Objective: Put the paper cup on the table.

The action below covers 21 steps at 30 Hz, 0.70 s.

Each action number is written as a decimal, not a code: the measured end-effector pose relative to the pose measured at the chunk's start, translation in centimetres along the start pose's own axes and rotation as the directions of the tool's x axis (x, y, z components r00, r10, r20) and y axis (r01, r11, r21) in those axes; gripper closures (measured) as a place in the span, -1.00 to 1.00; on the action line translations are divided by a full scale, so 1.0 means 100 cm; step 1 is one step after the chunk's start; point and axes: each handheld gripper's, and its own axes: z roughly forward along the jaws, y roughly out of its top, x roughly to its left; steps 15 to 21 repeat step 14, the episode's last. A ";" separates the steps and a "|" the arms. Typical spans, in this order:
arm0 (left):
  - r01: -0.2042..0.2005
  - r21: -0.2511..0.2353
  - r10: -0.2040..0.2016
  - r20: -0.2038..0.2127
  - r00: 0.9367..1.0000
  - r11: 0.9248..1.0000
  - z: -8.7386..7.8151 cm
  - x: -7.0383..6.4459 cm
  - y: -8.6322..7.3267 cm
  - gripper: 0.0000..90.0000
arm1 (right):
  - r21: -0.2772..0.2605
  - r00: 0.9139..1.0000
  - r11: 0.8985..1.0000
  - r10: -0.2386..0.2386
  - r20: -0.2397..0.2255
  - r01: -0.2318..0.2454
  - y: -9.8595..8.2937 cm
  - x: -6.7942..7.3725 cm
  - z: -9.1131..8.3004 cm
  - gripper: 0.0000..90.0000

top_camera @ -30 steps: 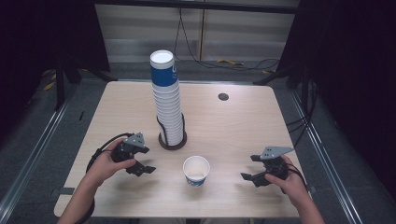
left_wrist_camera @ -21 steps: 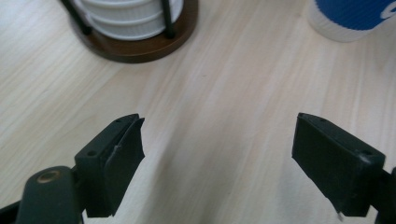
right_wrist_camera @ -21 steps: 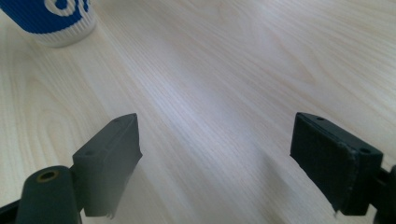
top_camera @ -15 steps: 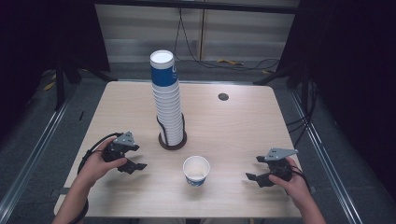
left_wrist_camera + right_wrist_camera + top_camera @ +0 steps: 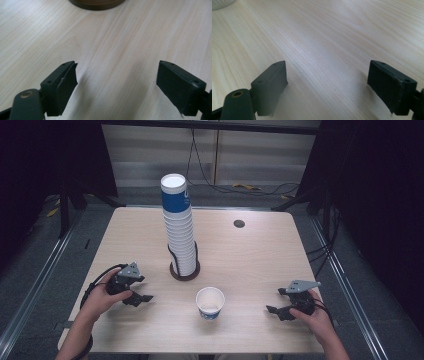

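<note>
A tall stack of white paper cups (image 5: 180, 230), its top cup banded blue, stands upright in a dark round holder (image 5: 184, 272) near the table's middle. One single white cup (image 5: 210, 302) with a blue base sits upright in front of it, mouth up. My left gripper (image 5: 142, 297) rests low at the front left, open, jaws pointing right toward the cup. In the left gripper view its fingertips (image 5: 62, 82) are spread wide over bare wood, with the holder's (image 5: 97, 3) rim at the top. My right gripper (image 5: 272, 310) sits open at the front right, empty.
The light wooden table (image 5: 250, 260) has a small dark round grommet (image 5: 239, 223) at the back right. Cables trail from both grippers. Metal rails and dark floor flank the table; a cup's white edge (image 5: 222, 3) shows at the right gripper view's top left.
Both hands have drawn back toward the table's front edge and settled lower. The left gripper moved left and down; the right drifted slightly down. The cups have not moved.
</note>
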 end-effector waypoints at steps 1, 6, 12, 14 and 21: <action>-0.001 -0.010 0.001 0.002 1.000 1.000 0.001 0.000 -0.001 -0.63 | 0.002 1.000 1.000 -0.006 -0.002 0.006 0.000 0.000 0.000 -0.66; -0.007 0.000 0.007 0.007 1.000 1.000 0.003 0.000 -0.005 -0.63 | 0.001 1.000 1.000 -0.018 0.000 0.018 0.000 0.001 0.003 -0.67; -0.006 -0.006 0.006 0.006 1.000 1.000 0.005 0.001 -0.009 -0.64 | -0.012 1.000 1.000 -0.006 0.005 0.006 -0.002 -0.001 0.003 -0.71; -0.009 -0.006 0.009 0.007 1.000 1.000 0.004 0.001 -0.010 -0.64 | -0.013 1.000 1.000 -0.004 0.009 0.004 -0.003 0.000 0.003 -0.71; -0.009 -0.006 0.009 0.007 1.000 1.000 0.004 0.001 -0.010 -0.64 | -0.013 1.000 1.000 -0.004 0.009 0.004 -0.003 0.000 0.003 -0.71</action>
